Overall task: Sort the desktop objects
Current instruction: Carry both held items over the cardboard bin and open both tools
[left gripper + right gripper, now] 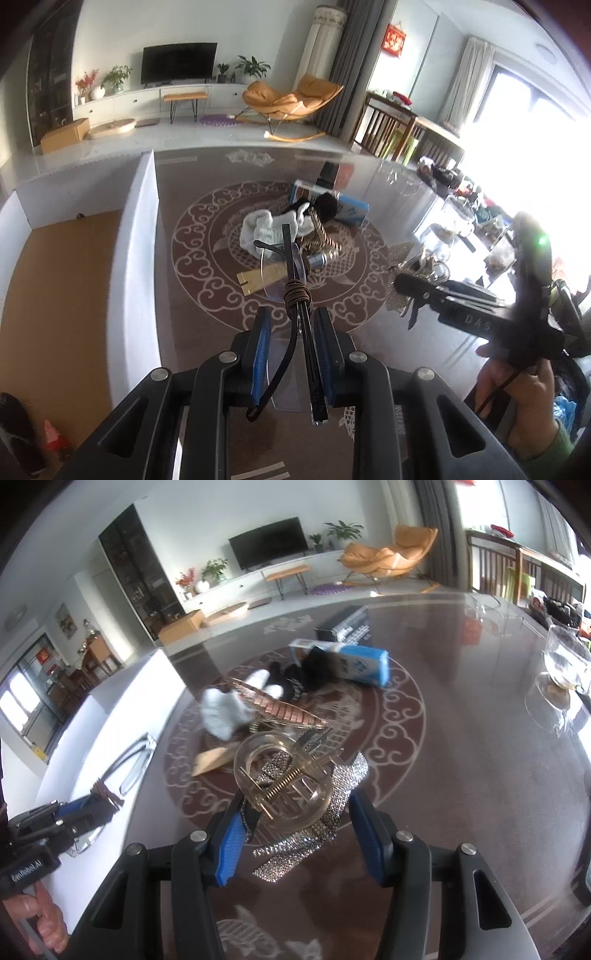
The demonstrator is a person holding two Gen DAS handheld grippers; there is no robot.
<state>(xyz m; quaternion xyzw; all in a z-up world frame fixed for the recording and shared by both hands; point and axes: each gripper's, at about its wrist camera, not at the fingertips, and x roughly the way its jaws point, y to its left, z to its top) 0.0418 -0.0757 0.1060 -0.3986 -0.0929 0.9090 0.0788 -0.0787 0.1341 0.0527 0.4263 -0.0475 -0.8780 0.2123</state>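
Observation:
My left gripper (294, 334) is shut on a pair of clear-lens glasses (286, 258) with folded black arms, and a brown cord (296, 291) is wound around them. In the right wrist view the same glasses (135, 762) hang over the white box wall at the left. My right gripper (301, 823) is shut on a clear plastic hair clip (280, 775) with a rhinestone bow (332, 805), held above the patterned table (461, 775). The left wrist view shows that gripper (402, 286) at the right, with a hand on its handle.
In the middle of the table lies a pile: white cloth (262, 229), a black furry item (321, 664), a blue box (364, 666), a copper scaled strap (284, 710) and a wooden piece (258, 278). A white-walled box with a cardboard floor (66, 266) stands left. Glassware (565, 657) stands right.

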